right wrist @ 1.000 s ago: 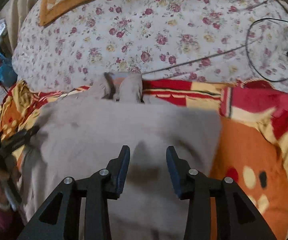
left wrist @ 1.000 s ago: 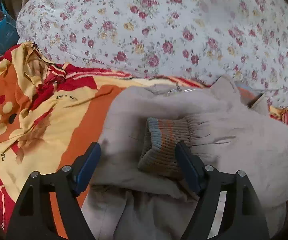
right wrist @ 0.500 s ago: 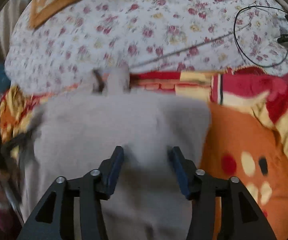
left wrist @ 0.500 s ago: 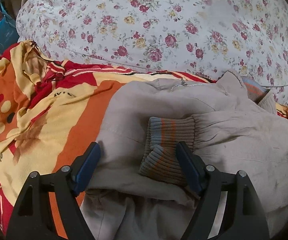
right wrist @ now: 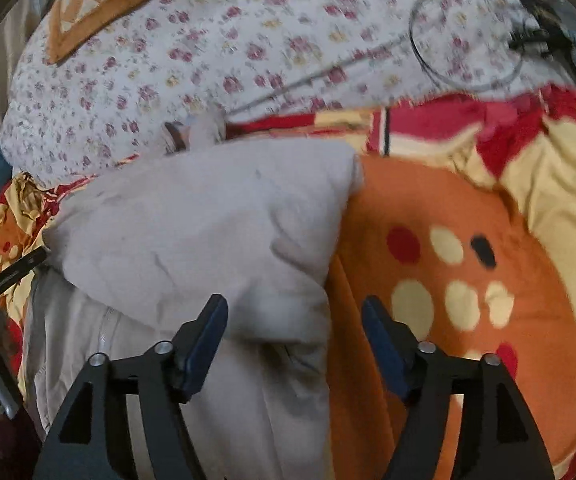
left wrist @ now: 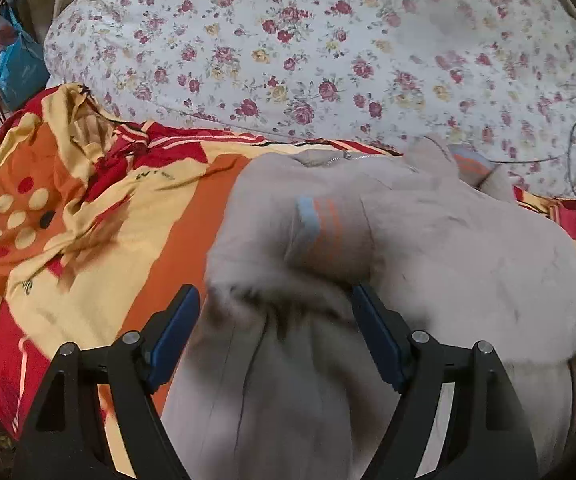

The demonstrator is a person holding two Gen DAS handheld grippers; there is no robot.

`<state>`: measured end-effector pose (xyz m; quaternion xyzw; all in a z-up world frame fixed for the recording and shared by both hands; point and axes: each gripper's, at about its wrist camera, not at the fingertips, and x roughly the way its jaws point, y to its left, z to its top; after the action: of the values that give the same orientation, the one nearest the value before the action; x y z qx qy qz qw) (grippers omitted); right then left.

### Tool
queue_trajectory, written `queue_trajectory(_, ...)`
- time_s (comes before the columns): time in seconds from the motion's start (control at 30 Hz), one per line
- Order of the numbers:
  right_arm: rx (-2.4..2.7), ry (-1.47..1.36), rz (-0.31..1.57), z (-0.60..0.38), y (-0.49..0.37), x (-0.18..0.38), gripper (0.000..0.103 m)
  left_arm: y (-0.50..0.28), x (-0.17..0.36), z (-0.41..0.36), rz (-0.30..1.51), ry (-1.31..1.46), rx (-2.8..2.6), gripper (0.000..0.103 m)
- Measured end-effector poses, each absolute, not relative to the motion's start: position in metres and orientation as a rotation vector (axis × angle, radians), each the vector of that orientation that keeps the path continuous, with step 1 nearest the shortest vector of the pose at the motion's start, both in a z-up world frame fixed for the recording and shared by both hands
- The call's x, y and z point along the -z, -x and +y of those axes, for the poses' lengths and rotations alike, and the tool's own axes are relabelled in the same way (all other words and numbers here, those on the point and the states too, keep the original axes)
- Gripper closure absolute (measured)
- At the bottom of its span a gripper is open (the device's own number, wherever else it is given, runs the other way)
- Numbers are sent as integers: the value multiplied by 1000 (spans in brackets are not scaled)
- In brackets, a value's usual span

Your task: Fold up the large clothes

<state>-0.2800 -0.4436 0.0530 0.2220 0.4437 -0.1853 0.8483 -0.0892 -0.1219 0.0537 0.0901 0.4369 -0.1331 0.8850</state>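
Note:
A beige jacket (left wrist: 448, 248) lies partly folded on an orange, yellow and red blanket (left wrist: 88, 248). Its striped ribbed cuff (left wrist: 324, 236) rests on top, just beyond my left gripper (left wrist: 274, 320), which is open above the jacket's near fold. In the right wrist view the jacket (right wrist: 192, 232) is a thick folded bundle with its right edge against the blanket (right wrist: 468, 240). My right gripper (right wrist: 294, 320) is open over that right edge, holding nothing. The other cuff (right wrist: 196, 132) sticks out at the far end.
A floral quilt (left wrist: 328, 48) covers the bed beyond the blanket. A black cable (right wrist: 468, 40) loops on it at the far right. An orange checked cushion (right wrist: 100, 0) lies at the far left. Blue and red bags (left wrist: 12, 64) sit off the bed's left side.
The right gripper has opened wider and shifted right, to the jacket's right edge. The left gripper has moved forward, over the near fold towards the cuff. The jacket bundle looks thicker.

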Motion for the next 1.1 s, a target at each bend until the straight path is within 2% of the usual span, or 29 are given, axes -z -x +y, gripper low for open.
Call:
queue_trajectory(0.3, 379, -451, 983, -430, 284, -33, 26, 121, -47, -89, 954, -198, 273, 24)
queue_trajectory(0.37, 389, -388, 991, -425, 280, -30, 30, 126, -44, -83, 963, -195, 268, 24)
queue_trajectory(0.43, 444, -334, 994, -425, 280, -29, 86, 131, -43, -79, 966, -200, 260, 24)
queue_trajectory(0.53, 427, -407, 966, -438, 288, -31, 90, 138, -44, -74, 956, -208, 255, 24)
queue_trajectory(0.8, 476, -374, 958, -433, 292, -31, 91, 152, -41, -62, 954, -215, 248, 24)
queue_trajectory(0.9, 461, -429, 963, -434, 302, -37, 79, 158, -41, -58, 950, -225, 253, 24)
queue_trajectory(0.97, 445, -467, 967, -432, 315, -41, 68, 161, -41, -56, 951, -229, 257, 24)
queue_trajectory(1.0, 418, -493, 971, -430, 321, -43, 59, 162, -41, -55, 952, -230, 260, 24)
queue_trajectory(1.1, 318, -527, 996, -417, 335, -46, 46, 166, -41, -51, 953, -239, 263, 24)
